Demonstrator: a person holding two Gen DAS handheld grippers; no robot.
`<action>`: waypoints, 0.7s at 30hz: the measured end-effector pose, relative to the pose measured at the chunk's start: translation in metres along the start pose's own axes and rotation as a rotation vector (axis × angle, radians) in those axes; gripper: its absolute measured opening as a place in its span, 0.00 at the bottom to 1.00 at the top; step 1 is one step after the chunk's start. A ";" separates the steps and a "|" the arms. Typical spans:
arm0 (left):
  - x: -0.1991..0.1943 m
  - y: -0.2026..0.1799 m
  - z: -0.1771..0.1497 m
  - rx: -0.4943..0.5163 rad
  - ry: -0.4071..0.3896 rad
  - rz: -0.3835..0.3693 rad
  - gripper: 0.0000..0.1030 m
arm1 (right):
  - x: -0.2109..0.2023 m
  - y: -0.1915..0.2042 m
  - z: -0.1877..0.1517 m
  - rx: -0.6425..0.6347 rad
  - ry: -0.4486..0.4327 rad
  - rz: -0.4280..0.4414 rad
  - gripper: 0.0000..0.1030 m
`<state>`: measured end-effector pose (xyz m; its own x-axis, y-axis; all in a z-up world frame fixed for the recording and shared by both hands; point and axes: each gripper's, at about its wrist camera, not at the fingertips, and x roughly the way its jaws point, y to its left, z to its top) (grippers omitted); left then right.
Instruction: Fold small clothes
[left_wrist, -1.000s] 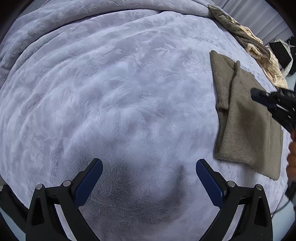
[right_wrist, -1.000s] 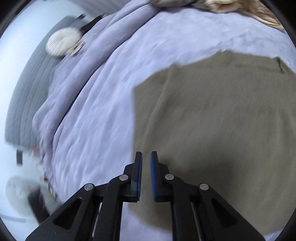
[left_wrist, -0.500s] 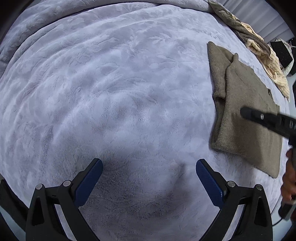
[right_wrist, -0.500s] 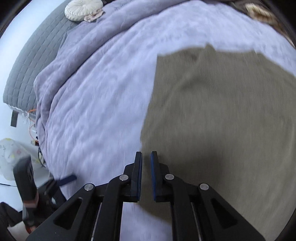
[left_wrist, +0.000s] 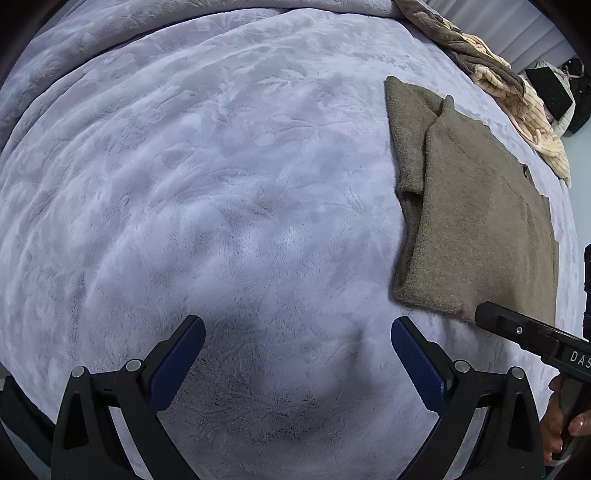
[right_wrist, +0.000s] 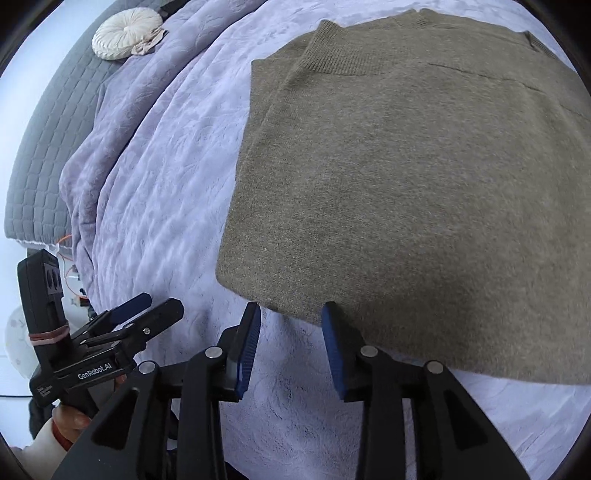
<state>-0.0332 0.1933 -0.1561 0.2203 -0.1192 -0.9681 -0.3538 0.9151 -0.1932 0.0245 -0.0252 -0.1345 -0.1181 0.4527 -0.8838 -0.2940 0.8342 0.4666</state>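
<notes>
An olive-brown knitted sweater (left_wrist: 480, 221) lies folded flat on the lilac blanket (left_wrist: 221, 184), with a sleeve folded along its left side. In the right wrist view the sweater (right_wrist: 406, 184) fills most of the frame. My right gripper (right_wrist: 291, 325) is open, its blue pads just at the sweater's near hem, holding nothing; it also shows at the right edge of the left wrist view (left_wrist: 487, 317). My left gripper (left_wrist: 297, 332) is wide open and empty over bare blanket, left of the sweater; it also shows in the right wrist view (right_wrist: 147, 306).
A heap of cream and grey knitwear (left_wrist: 517, 92) lies at the far right edge of the bed. A round cream cushion (right_wrist: 127, 37) rests on a grey quilted headboard (right_wrist: 55, 129). The bed's edge drops off at the left of the right wrist view.
My right gripper has opened from shut and drawn back to the sweater's near hem. The left gripper stays open and has shifted only slightly.
</notes>
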 end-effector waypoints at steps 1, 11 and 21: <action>0.001 -0.002 0.002 0.002 0.000 -0.004 0.98 | -0.002 -0.002 -0.001 0.007 -0.005 0.005 0.36; 0.005 -0.015 0.021 0.020 -0.001 -0.039 0.98 | -0.004 -0.023 -0.018 0.106 -0.020 0.074 0.37; 0.010 -0.024 0.031 0.014 0.047 -0.164 0.98 | 0.005 -0.057 -0.039 0.347 -0.103 0.227 0.38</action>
<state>0.0059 0.1825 -0.1567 0.2310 -0.2846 -0.9304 -0.3037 0.8874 -0.3468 0.0038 -0.0823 -0.1666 -0.0427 0.6512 -0.7577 0.0678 0.7586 0.6481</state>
